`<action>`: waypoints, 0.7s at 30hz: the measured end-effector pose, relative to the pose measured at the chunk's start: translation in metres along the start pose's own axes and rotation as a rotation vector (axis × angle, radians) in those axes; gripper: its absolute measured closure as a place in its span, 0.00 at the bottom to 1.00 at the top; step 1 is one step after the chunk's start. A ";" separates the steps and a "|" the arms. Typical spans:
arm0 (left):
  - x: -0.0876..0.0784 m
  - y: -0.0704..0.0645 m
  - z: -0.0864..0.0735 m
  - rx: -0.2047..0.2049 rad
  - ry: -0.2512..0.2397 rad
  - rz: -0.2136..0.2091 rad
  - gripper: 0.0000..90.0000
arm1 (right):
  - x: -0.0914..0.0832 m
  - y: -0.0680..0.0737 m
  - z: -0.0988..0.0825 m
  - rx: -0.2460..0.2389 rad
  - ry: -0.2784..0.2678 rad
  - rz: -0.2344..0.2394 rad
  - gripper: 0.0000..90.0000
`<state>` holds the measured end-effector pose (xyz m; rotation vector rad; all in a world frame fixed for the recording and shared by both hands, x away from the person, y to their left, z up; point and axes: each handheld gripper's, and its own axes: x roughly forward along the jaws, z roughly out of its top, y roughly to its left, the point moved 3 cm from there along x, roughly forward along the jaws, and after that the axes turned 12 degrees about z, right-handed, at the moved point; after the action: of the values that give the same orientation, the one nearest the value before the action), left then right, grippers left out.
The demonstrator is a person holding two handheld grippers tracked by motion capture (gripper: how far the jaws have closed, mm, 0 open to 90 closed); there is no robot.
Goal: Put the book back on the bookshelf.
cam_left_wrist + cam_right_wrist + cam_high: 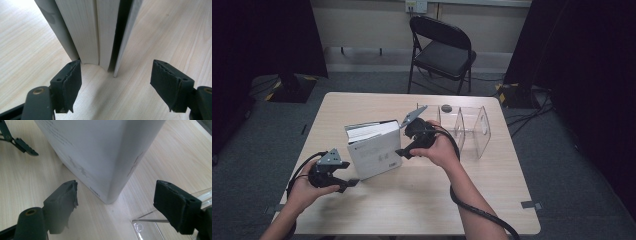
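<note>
The left claw (346, 181) stands wide and holds nothing; just ahead of its tips, the fore-edge of the white book (374, 148) rises upright from the worktop (422, 200), its page block (85, 30) and loose cover (127, 37) lying between the lines of the two jaws. The right claw (404, 150) is likewise wide and empty, set just off the book's spine corner (112, 195) on the side opposite the left claw. We judge the step in hand to be taking hold of the standing book from both ends. To do it well, we advance the left claw until both covers and all pages sit between the pads, so that no cover splays free, and we close the right claw squarely over the spine, low enough to keep the book from tipping. Behind and beside the right claw stands a clear acrylic organiser (472, 127) with upright dividers; its compartments appear empty. A small dark round object (446, 107) lies at its far side; whether inside or behind we cannot tell.
</note>
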<state>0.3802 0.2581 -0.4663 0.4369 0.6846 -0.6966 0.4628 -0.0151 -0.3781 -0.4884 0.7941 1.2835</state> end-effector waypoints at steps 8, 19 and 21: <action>-0.001 0.002 0.001 -0.007 -0.017 0.011 0.28 | -0.001 -0.002 0.012 0.002 -0.018 0.005 0.20; -0.002 0.007 0.009 -0.036 -0.062 0.046 0.30 | 0.008 -0.001 0.024 -0.012 -0.031 0.031 0.21; -0.001 0.005 0.012 -0.035 -0.071 0.048 0.32 | 0.010 0.000 0.026 -0.027 -0.035 0.045 0.24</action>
<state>0.3887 0.2551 -0.4567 0.3934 0.6163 -0.6508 0.4696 0.0097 -0.3688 -0.4700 0.7629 1.3429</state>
